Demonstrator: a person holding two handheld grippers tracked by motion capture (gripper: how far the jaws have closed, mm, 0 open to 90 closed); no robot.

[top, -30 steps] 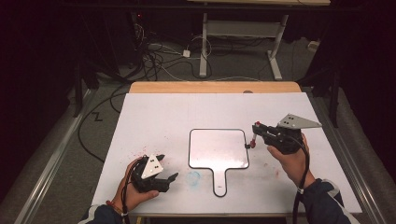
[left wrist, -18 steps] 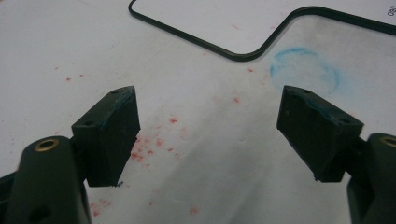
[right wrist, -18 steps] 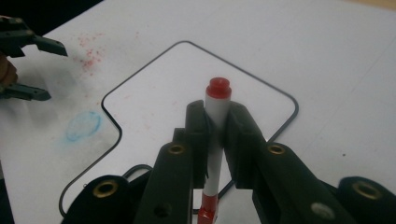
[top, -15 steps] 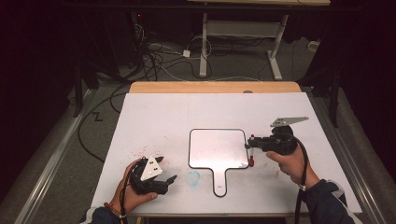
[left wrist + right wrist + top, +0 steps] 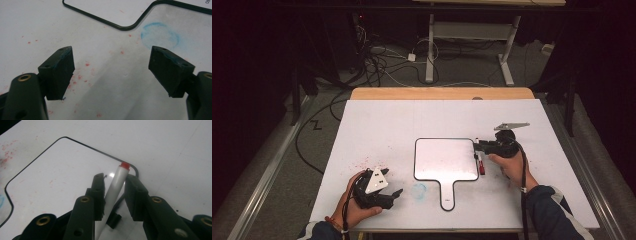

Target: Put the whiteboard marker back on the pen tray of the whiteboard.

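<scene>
Lowered since a second ago, the right gripper (image 5: 113, 192) now has its jaws closed on a marker (image 5: 112, 192), seemingly just over the whiteboard's (image 5: 446, 159) corner. Left gripper (image 5: 111, 72) jaws gape wide, a blue smudge (image 5: 160, 35) beyond them.

The white paddle-shaped whiteboard with a black rim (image 5: 446, 159) lies flat mid-table on the white tabletop (image 5: 412, 120), handle toward the person. A white marker with a red end (image 5: 481, 162) sits just off its right edge, at the right gripper (image 5: 477, 146). The left gripper (image 5: 389, 184) is well apart, near the front left, and a smudged blue ring mark (image 5: 419, 189) lies between it and the handle.
</scene>
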